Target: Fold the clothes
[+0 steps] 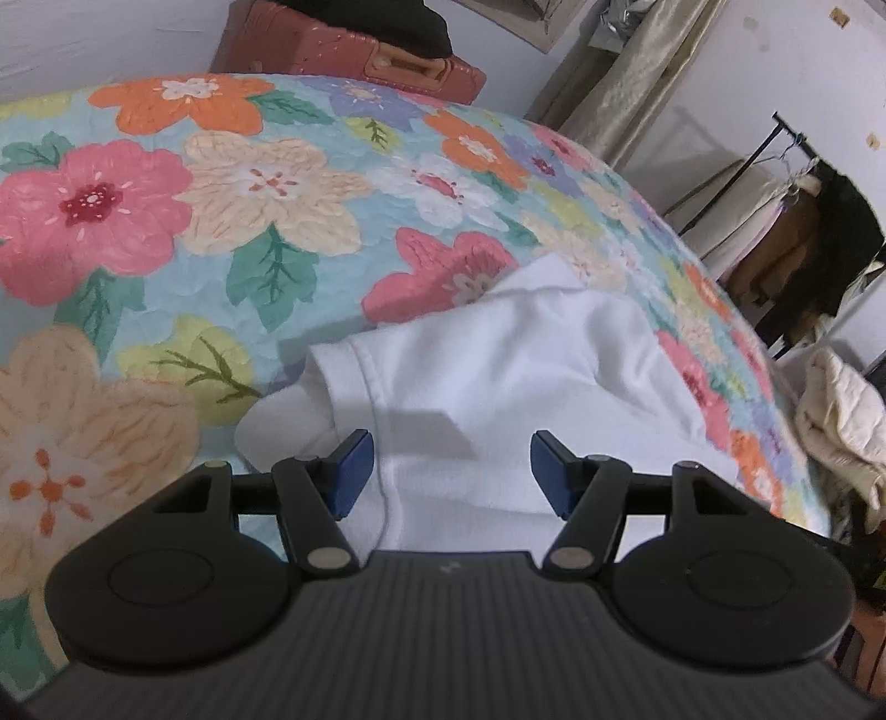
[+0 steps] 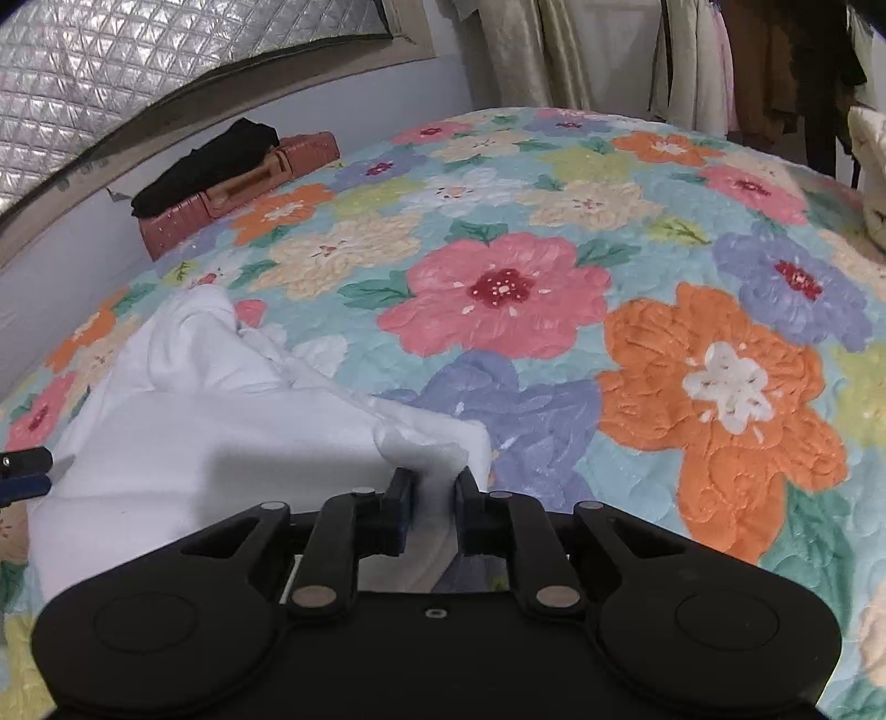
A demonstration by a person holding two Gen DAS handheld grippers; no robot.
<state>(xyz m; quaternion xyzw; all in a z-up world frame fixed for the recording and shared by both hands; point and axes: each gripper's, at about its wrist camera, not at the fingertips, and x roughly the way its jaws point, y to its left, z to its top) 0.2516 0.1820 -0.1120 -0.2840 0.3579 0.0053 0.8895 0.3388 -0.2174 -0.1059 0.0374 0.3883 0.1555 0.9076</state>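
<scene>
A white garment lies crumpled on the floral bedspread. My left gripper is open, its blue pads wide apart just above the garment's near part, holding nothing. In the right wrist view the same garment spreads to the left on the bedspread. My right gripper is shut on a bunched edge of the white garment, which bulges up between its pads. The tip of the left gripper shows at the far left edge of that view.
A brown suitcase with a black cloth on it lies at the bed's far side by the wall; the suitcase also shows in the left wrist view. Curtains, a clothes rack and a cream quilted item stand beyond the bed.
</scene>
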